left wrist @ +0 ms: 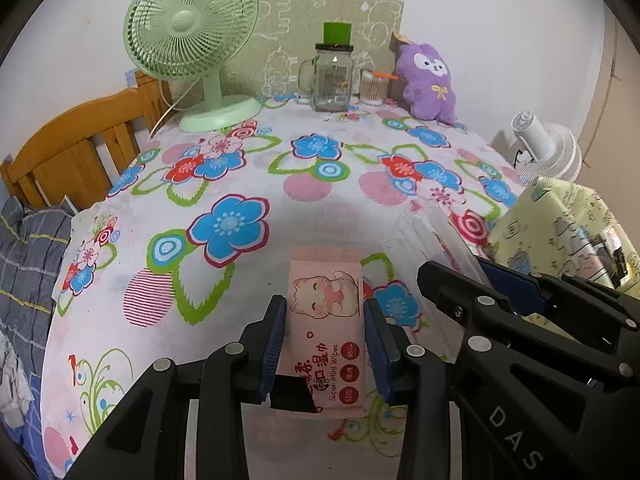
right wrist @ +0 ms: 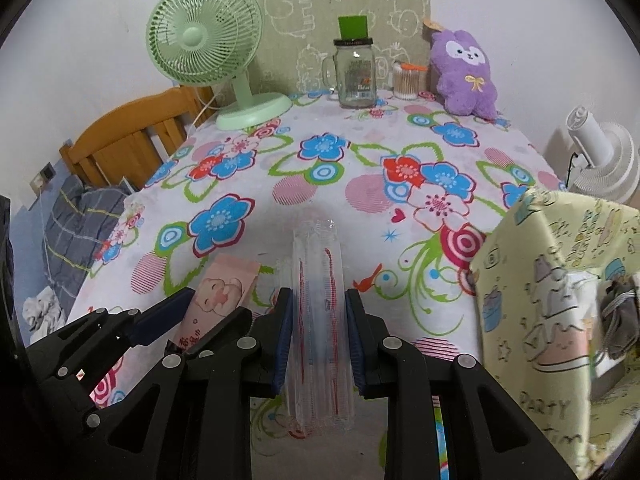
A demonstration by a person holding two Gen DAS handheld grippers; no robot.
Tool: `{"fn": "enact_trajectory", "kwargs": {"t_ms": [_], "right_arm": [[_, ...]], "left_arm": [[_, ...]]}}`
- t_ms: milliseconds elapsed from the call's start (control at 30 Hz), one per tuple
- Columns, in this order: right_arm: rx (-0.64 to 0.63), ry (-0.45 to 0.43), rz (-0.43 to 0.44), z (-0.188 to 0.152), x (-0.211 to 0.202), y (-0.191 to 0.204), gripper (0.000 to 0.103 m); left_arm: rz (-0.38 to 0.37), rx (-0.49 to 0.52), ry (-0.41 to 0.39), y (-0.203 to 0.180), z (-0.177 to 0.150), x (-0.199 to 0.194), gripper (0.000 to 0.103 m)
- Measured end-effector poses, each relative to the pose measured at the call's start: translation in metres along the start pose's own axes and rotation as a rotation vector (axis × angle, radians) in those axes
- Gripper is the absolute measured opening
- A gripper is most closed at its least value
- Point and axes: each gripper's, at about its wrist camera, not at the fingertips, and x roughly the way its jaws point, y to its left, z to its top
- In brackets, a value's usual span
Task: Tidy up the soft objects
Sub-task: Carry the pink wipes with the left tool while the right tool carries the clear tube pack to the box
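Note:
My left gripper (left wrist: 325, 308) is shut on a pink wet-wipes pack (left wrist: 326, 320) with a cat picture, held just above the flowered tablecloth. My right gripper (right wrist: 318, 300) is shut on a clear plastic packet (right wrist: 320, 320) with red markings. The two grippers are side by side; the right one shows in the left wrist view (left wrist: 472, 280), and the left one with the wipes pack (right wrist: 218, 292) shows in the right wrist view. A purple plush toy (left wrist: 428, 80) sits at the far right of the table. A yellow-green patterned fabric bin (right wrist: 560, 312) stands at the right.
A green desk fan (left wrist: 196, 40), a glass jar mug (left wrist: 332, 76) and a cotton-swab tub (left wrist: 374, 88) stand along the far edge by a cardboard backdrop. A white fan (left wrist: 548, 152) is at the right. A wooden headboard (left wrist: 80, 140) and bedding are at the left.

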Motion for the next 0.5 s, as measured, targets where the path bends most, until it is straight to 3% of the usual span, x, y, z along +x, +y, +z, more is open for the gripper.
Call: {"fn": "enact_trajectory", "kwargs": {"t_ms": [500], "right_arm": [[-0.024,-0.086,-0.002,0.011,-0.051,-0.01,0.028]], "left_arm": [[0.012,0.0,-0.083,-0.021,0.013,-0.042,0.039]]}}
